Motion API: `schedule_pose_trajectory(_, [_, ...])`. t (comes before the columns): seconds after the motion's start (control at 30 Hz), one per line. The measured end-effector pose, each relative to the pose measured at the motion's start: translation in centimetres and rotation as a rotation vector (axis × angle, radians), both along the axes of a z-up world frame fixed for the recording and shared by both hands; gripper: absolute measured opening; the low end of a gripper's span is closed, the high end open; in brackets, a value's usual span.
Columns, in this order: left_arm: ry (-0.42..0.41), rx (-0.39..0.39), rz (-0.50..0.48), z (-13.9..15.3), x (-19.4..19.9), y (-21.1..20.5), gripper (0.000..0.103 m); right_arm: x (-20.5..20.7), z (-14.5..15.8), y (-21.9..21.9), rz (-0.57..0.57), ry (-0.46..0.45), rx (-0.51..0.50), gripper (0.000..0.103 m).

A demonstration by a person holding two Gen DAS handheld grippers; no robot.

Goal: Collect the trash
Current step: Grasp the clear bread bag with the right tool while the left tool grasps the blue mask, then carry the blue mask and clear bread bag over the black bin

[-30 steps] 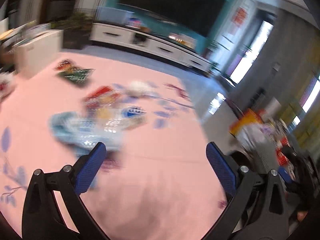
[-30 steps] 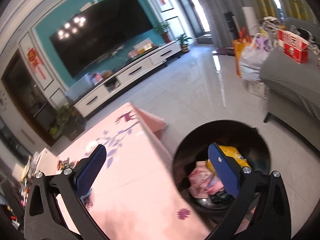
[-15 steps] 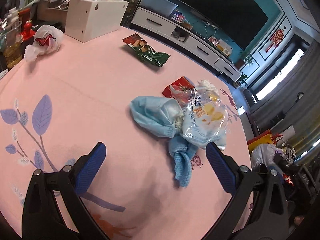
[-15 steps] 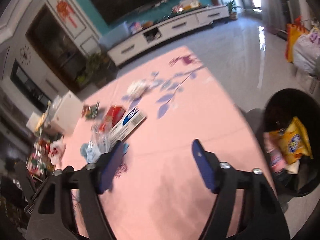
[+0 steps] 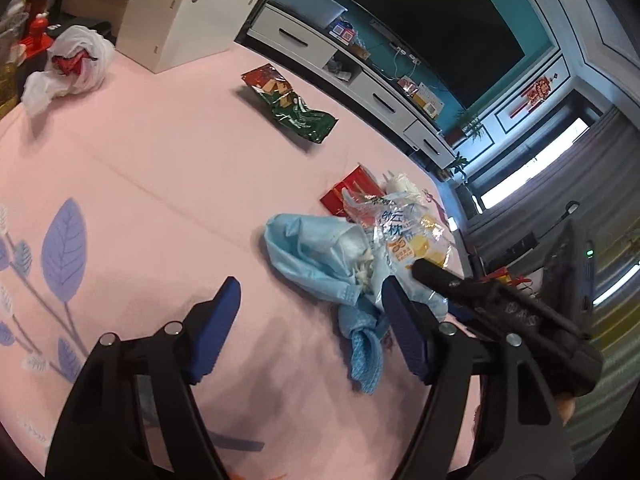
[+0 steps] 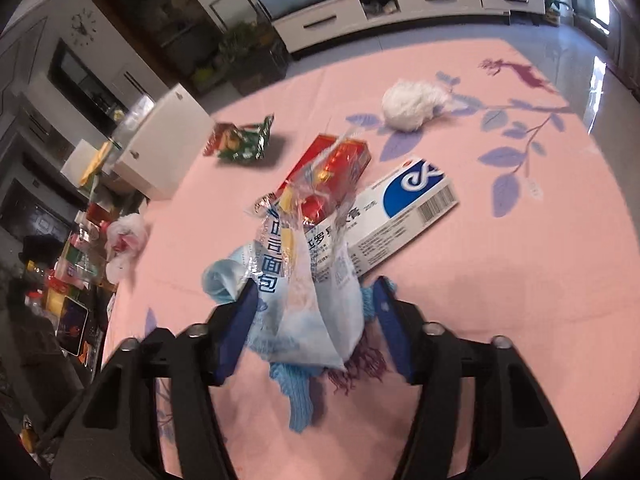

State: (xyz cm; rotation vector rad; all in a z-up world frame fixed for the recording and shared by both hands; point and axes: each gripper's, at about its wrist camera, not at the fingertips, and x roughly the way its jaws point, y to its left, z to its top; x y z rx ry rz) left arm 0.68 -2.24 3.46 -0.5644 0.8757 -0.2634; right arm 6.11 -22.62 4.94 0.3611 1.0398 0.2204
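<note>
**Right claw lining up on the bread wrapper**

Pink counter (image 5: 140,168) wide, bare on my left; far edge drops to floor past the white wad (image 6: 412,104). Trash heap mid-counter: medicine box (image 6: 404,208), red packet (image 6: 340,164), blue mask (image 5: 312,252), clear bread wrapper (image 6: 308,280) on top; green snack bag (image 5: 292,108) well apart. My right claw (image 6: 314,320) gapes around the wrapper, pads not yet pinching. Next, I judge: squeeze, lift clear of the mask. My left claw (image 5: 312,332) gapes empty, just beside the heap.
</note>
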Motion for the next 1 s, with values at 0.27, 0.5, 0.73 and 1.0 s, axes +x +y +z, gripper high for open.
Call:
schedule_pose_trajectory(0.27, [0.038, 0.000, -0.040, -0.4, 4.1, -1.3, 0.074, -2.0, 2.0, -2.5, -0.045, -0.059, -0.022, 0.007])
schedule_pose_trajectory(0.5, [0.122, 0.057, -0.047, -2.6, 6.3, -3.9, 0.072, -7.6, 7.3, -7.6, -0.190, -0.207, -0.093, 0.007])
schedule_pose_trajectory(0.73, [0.085, 0.194, 0.011, -3.0, 5.6, -5.3, 0.024, -10.4, 7.7, -11.9, -0.313, -0.230, -0.108, 0.007])
schedule_pose_trajectory(1.0, [-0.015, 0.259, 0.004, 0.4, 1.9, -7.5, 0.018, -12.2, 8.8, -15.3, -0.415, -0.255, -0.108, 0.007])
